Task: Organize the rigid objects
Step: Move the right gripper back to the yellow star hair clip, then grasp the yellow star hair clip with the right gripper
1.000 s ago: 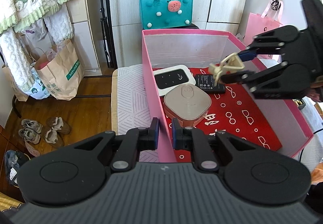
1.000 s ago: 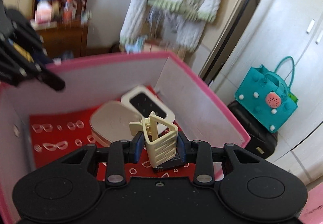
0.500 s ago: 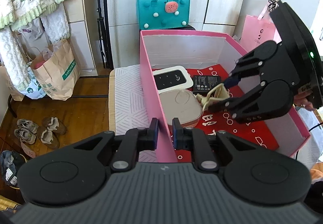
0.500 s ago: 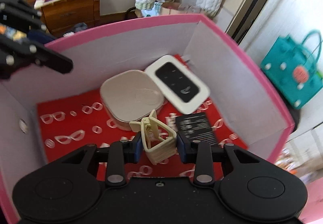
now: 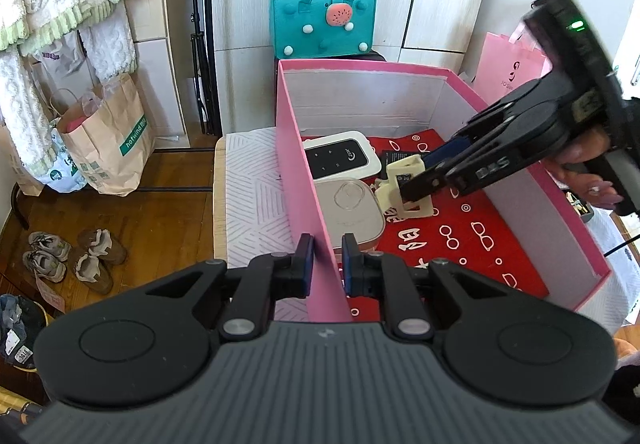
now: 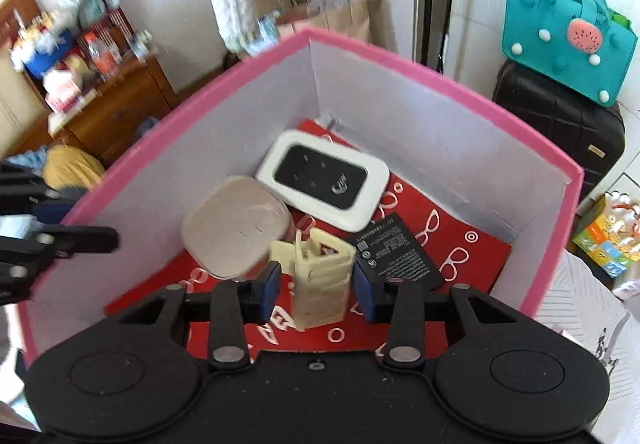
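Observation:
My left gripper is shut on the near left wall of the pink box, whose floor is red. Inside lie a white pocket router, a beige square case and a black battery. My right gripper reaches into the box with its jaws opening. A cream hair claw clip stands between them, beside the case, with a gap showing at each pad. The left wrist view shows the clip low over the red floor at the right gripper's tips.
The box stands on a white patterned cover. Behind it a teal felt bag sits on a black suitcase. A pink gift bag is at the right. A paper bag and shoes are on the wooden floor at left.
The right gripper came down into the box and rolled, carrying the clip to beside the beige case, and its pads have drawn away from the clip. The left gripper kept its hold.

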A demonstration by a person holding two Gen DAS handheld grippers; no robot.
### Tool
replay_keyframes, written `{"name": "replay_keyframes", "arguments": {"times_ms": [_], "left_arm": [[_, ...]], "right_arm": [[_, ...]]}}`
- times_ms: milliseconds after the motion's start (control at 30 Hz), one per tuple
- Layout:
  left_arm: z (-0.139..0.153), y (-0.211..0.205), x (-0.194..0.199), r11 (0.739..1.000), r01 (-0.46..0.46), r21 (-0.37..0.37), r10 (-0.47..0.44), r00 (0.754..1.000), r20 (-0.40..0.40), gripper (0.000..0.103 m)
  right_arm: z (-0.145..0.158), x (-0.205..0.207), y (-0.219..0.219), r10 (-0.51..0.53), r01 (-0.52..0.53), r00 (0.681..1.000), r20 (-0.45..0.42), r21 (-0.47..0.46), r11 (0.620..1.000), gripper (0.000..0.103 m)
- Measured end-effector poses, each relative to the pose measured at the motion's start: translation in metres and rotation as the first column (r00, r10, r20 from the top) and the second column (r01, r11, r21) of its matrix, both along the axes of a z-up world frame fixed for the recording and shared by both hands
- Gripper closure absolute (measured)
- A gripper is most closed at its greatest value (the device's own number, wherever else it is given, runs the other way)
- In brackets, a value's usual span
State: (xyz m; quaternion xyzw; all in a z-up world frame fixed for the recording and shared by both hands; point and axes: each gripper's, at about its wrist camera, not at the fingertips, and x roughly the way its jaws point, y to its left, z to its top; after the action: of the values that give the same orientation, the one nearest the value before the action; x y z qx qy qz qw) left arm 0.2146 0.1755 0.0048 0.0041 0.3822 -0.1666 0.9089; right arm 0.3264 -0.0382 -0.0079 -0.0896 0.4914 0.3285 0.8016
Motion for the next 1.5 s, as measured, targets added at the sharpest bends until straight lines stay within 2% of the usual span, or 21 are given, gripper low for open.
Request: {"name": "replay_keyframes", "arguments": {"times_ms": [133, 267, 367, 467, 600, 833, 967, 1033, 1100, 1233, 1400, 1500], "left_arm": [[0.000, 0.001, 0.001, 1.000, -0.001, -0.002, 0.001, 1.000, -0.001, 0.089], [0.000, 0.001, 0.000, 1.000, -0.004, -0.005, 0.004, 1.000, -0.001, 0.089], [0.000, 0.001, 0.000, 1.000, -0.005, -0.006, 0.005, 1.000, 0.000, 0.089], [-0.001, 0.001, -0.001, 1.000, -0.007, -0.008, 0.007, 1.000, 0.005, 0.089], [-0.001, 0.001, -0.002, 1.000, -0.015, -0.014, 0.015, 1.000, 0.006, 0.089], [-0.001, -0.002, -0.001, 0.999, -0.032, -0.014, 0.032, 0.999, 0.005, 0.089], [-0.002, -0.004, -0.002, 0.999, -0.037, -0.002, 0.037, 0.999, 0.010, 0.089], [-0.001, -0.006, -0.003, 0.999, -0.039, 0.004, 0.039, 0.999, 0.013, 0.089], [-0.001, -0.006, -0.003, 0.999, -0.038, 0.009, 0.038, 0.999, 0.016, 0.089], [-0.001, -0.006, -0.003, 0.999, -0.038, 0.011, 0.038, 0.999, 0.019, 0.089], [0.000, -0.008, -0.005, 0.999, -0.040, 0.020, 0.039, 0.999, 0.028, 0.089], [0.000, -0.009, -0.006, 0.999, -0.041, 0.021, 0.041, 0.999, 0.027, 0.089]], "right_arm": [[0.023, -0.017, -0.018, -0.028, 0.022, 0.995, 0.099, 0.065, 0.998, 0.058], [0.046, -0.037, -0.053, -0.096, 0.068, 0.976, 0.193, 0.146, 0.987, 0.056], [0.057, -0.056, -0.089, -0.176, 0.128, 0.949, 0.262, 0.191, 0.973, 0.054], [0.056, -0.075, -0.124, -0.269, 0.207, 0.906, 0.326, 0.212, 0.955, 0.053], [0.045, -0.102, -0.164, -0.381, 0.318, 0.838, 0.392, 0.216, 0.923, 0.051], [0.005, -0.139, -0.194, -0.470, 0.441, 0.761, 0.448, 0.175, 0.880, 0.050], [-0.018, -0.157, -0.215, -0.579, 0.523, 0.719, 0.385, 0.248, 0.815, 0.050], [-0.029, -0.166, -0.219, -0.606, 0.546, 0.707, 0.365, 0.263, 0.795, 0.050], [-0.037, -0.172, -0.218, -0.610, 0.555, 0.707, 0.357, 0.255, 0.792, 0.050], [-0.047, -0.175, -0.215, -0.581, 0.532, 0.734, 0.353, 0.234, 0.814, 0.047], [-0.054, -0.165, -0.210, -0.573, 0.540, 0.737, 0.359, 0.199, 0.818, 0.045], [-0.062, -0.157, -0.206, -0.576, 0.559, 0.738, 0.352, 0.159, 0.814, 0.038]]}}
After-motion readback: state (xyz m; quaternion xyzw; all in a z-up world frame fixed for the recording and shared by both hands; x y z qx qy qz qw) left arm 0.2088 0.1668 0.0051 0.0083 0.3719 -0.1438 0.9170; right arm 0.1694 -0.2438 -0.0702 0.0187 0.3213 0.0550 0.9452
